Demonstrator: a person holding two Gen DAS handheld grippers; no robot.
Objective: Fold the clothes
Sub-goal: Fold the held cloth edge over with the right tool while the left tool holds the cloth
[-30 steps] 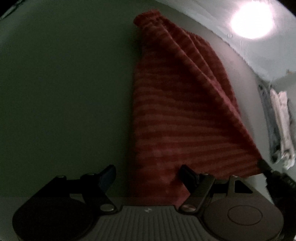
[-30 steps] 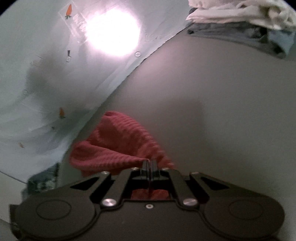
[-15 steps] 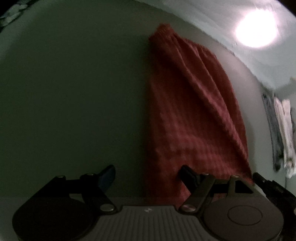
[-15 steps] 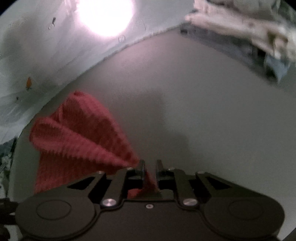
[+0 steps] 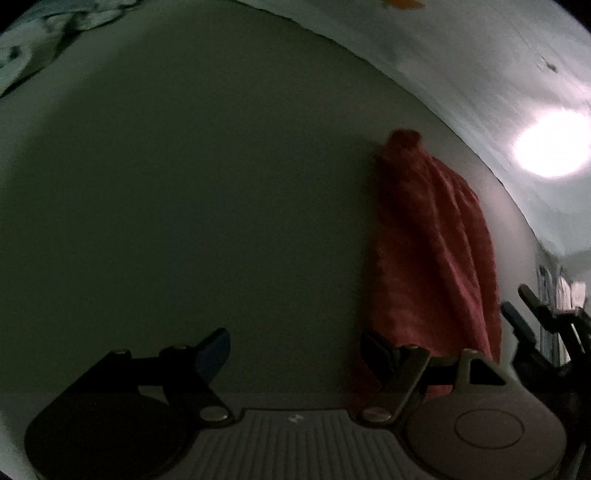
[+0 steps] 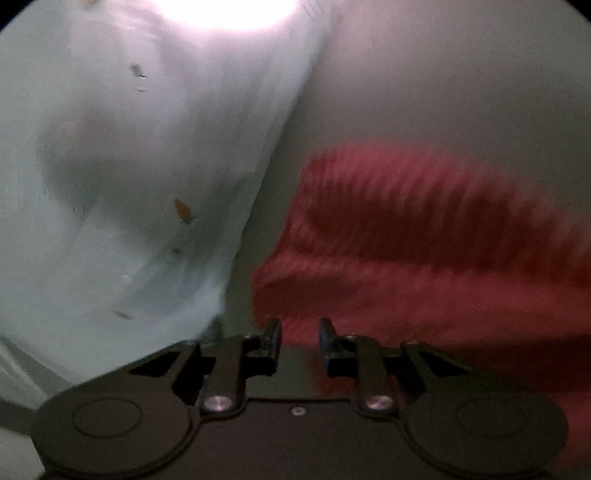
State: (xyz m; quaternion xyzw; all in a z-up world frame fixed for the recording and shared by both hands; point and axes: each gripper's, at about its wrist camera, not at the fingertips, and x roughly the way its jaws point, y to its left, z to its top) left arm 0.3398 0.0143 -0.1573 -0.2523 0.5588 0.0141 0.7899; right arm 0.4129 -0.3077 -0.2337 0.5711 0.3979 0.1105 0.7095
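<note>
In the left wrist view, the left gripper [image 5: 293, 349] fills the bottom of the frame with its fingers spread wide and nothing between them, poised over a dim grey table [image 5: 184, 203]. Just beyond its right finger, a red ribbed cloth [image 5: 432, 251] lies on the table as a long folded strip, running from the lower right of the frame up to a bunched tip at centre right. At the far right edge the right gripper [image 5: 517, 310] shows as two dark fingers set apart, close beside the cloth's lower end. In the right wrist view, the right gripper [image 6: 298, 341] sits at bottom centre, its jaws having just been opening; a narrow gap stands between the fingers, the red cloth [image 6: 424, 258] shows through and beyond it, and the pads do not appear to press on it, though blur softens the picture. A pale printed sheet [image 6: 129, 166] covers the left half, with a bright glare [image 6: 229, 11] at the top edge.
</note>
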